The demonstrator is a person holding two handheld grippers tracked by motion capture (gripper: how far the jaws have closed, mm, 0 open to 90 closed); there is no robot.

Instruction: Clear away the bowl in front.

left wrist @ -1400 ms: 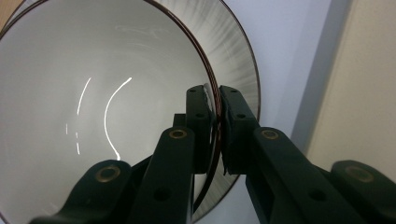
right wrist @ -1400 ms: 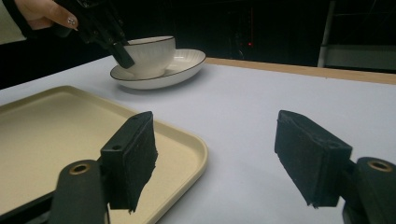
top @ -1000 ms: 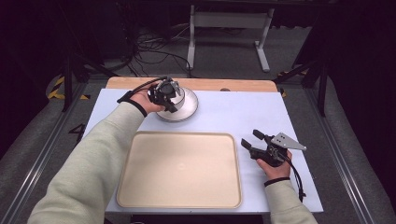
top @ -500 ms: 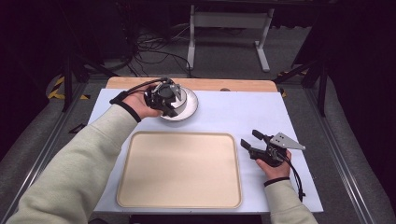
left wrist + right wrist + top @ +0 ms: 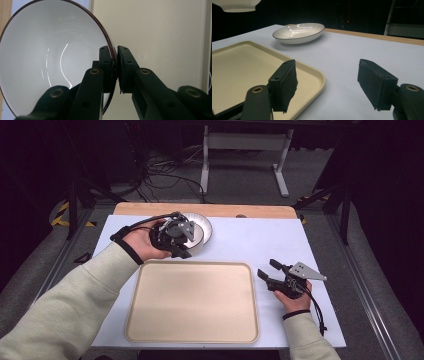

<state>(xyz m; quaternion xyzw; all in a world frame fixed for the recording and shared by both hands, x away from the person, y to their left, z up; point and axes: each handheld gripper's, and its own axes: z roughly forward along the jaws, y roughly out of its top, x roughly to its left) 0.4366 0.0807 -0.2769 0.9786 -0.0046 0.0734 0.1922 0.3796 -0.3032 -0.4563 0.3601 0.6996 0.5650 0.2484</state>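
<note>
My left gripper (image 5: 115, 67) is shut on the dark-edged rim of a white bowl (image 5: 50, 62), one jaw inside and one outside. In the high view this gripper (image 5: 181, 249) hangs above the table at the back left, just beyond the beige tray (image 5: 192, 302). The bowl's underside (image 5: 237, 6) hangs in the air at the top left of the right gripper view. A shallow white dish (image 5: 298, 32) with a dark rim stays on the table behind it. My right gripper (image 5: 329, 85) rests open beside the tray's right edge, with nothing between its pads.
The pale blue table top (image 5: 260, 240) has a wooden strip (image 5: 250, 211) along its far edge. Beyond it are a dark floor, cables and a metal stand (image 5: 240, 150). The tray's raised rim (image 5: 319, 77) lies close to my right gripper's left pad.
My left hand has come up and toward the tray with the bowl, off the shallow dish. The right hand has kept still.
</note>
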